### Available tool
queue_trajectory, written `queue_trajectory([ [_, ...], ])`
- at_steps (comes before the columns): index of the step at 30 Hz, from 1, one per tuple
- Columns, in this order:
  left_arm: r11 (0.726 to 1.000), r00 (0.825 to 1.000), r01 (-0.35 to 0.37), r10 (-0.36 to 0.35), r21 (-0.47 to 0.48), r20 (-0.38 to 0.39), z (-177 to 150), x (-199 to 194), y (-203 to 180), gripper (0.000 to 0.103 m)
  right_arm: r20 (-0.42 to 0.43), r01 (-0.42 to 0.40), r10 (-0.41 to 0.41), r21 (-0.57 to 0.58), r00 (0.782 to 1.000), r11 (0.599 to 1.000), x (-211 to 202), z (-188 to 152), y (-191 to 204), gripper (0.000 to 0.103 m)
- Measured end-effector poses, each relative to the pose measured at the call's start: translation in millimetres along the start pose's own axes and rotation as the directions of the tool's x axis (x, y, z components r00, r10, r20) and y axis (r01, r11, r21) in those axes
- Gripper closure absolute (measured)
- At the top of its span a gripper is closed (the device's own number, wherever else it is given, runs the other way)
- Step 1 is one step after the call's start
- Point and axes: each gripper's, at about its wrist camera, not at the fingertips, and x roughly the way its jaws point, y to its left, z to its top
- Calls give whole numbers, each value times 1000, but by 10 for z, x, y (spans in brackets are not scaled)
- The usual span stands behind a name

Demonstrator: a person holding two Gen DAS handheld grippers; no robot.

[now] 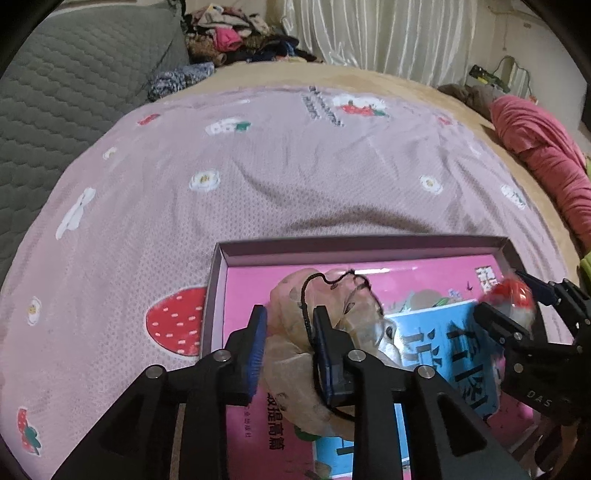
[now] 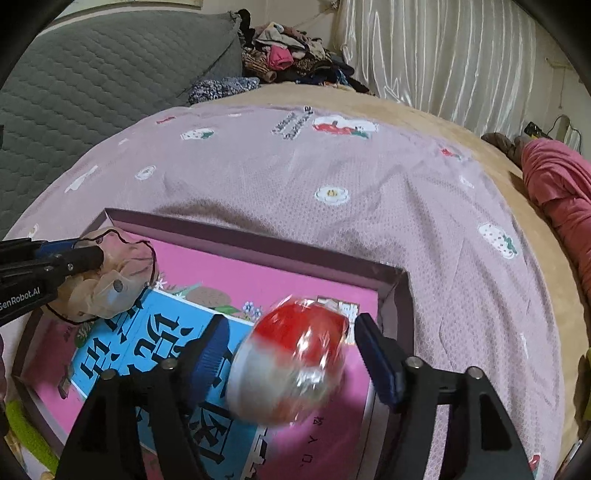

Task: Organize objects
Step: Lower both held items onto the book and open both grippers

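Note:
A shallow purple box (image 1: 351, 243) (image 2: 258, 243) lies on the bed, and inside it a blue book (image 1: 424, 332) (image 2: 147, 350) lies on a pink one (image 1: 258, 280) (image 2: 258, 273). My left gripper (image 1: 290, 314) (image 2: 90, 249) stands a little open over the box's left part. A beige fabric pouch (image 1: 291, 354) (image 2: 110, 288) with a black cord fills its gap and rests on the books. My right gripper (image 2: 291, 325) (image 1: 513, 299) is open over the right part. A blurred red and white wrapped ball (image 2: 291, 358) (image 1: 511, 295) sits loose between its jaws, with a gap at the right pad.
The box sits on a pink strawberry-print bedspread (image 1: 258, 177). A grey quilted cushion (image 1: 74, 74) rises at the left. A heap of clothes (image 1: 236, 33) lies at the far end by a white curtain (image 1: 388, 33). A red-pink blanket (image 1: 546, 155) is bunched at the right edge.

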Motion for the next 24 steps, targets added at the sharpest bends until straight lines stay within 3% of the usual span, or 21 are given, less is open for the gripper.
queue_trajectory([
  [2,1000,1000,-6,6,4,0,0,2,10,75,-1,-1,1,3,1000,1000,2,2,-6,32],
  [7,1000,1000,-15,16,11,-18,-17,10,27,49,18,-1,0,8,1000,1000,-43,-2,-26,27],
  [12,1000,1000,-10,10,-15,3,4,-88,79,32,34,-6,5,18,999,1000,-116,7,-64,27],
  [19,1000,999,-23,23,-11,26,-9,-308,92,25,65,-3,2,20,998,1000,-314,28,-82,26],
  [24,1000,998,-17,18,-19,58,-69,-614,116,20,106,-16,15,15,994,1000,-625,26,-23,17],
])
